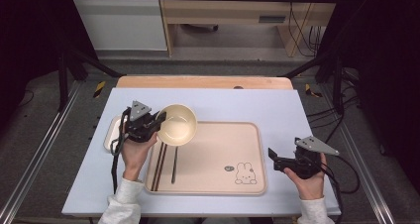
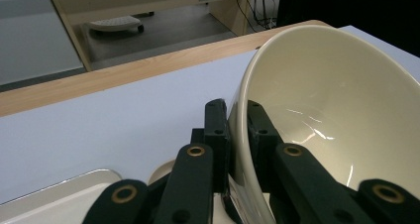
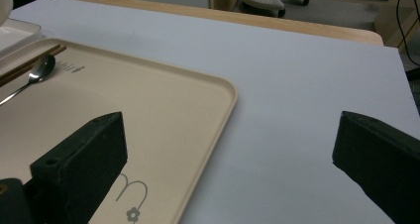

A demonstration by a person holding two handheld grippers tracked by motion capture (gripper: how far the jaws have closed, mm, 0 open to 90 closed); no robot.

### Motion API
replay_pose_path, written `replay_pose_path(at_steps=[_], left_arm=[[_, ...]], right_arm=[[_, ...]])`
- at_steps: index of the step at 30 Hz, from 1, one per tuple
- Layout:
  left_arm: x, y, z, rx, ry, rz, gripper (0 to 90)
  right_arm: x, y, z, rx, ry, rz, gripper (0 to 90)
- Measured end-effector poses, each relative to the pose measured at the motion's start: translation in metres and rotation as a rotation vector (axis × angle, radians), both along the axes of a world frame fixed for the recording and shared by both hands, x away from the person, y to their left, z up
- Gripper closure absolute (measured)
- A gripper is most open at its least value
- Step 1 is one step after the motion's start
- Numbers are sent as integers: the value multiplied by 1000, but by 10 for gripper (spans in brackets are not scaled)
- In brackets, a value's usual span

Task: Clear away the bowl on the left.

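Observation:
A cream bowl [image 1: 177, 124] hangs tilted over the far left corner of the beige tray [image 1: 233, 149]. My left gripper [image 1: 159, 120] is shut on the bowl's rim, one jaw inside and one outside. In the left gripper view the bowl [image 2: 337, 110] leans to the right and my left gripper [image 2: 237, 116] pinches its rim. My right gripper [image 1: 275, 157] stands open beside the tray's right edge with nothing between its jaws. In the right gripper view my right gripper [image 3: 228, 149] straddles the tray's corner [image 3: 218, 92]. A spoon [image 1: 174, 164] and brown chopsticks [image 1: 159, 166] lie on the tray's left side.
A small white tray [image 1: 112, 132] sits left of the beige tray, partly under my left hand. A lilac mat [image 1: 257, 105] covers the wooden table [image 1: 203, 82]. The beige tray has a rabbit drawing [image 1: 245, 173] near its front right corner.

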State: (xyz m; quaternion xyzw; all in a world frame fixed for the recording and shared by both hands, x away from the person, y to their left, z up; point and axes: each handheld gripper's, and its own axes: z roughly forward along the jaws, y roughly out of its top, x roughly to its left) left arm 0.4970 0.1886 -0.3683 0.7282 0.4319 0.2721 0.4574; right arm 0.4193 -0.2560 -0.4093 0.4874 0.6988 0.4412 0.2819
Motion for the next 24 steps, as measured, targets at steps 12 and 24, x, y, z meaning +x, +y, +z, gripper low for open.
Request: replay_pose_path(at_steps=[12, 24], left_arm=[[21, -31, -13, 29, 39, -29, 828], [44, -49, -34, 51, 89, -38, 828]], right_arm=[[-1, -1, 1, 3, -2, 2, 7], [-1, -1, 1, 4, -1, 2, 7]])
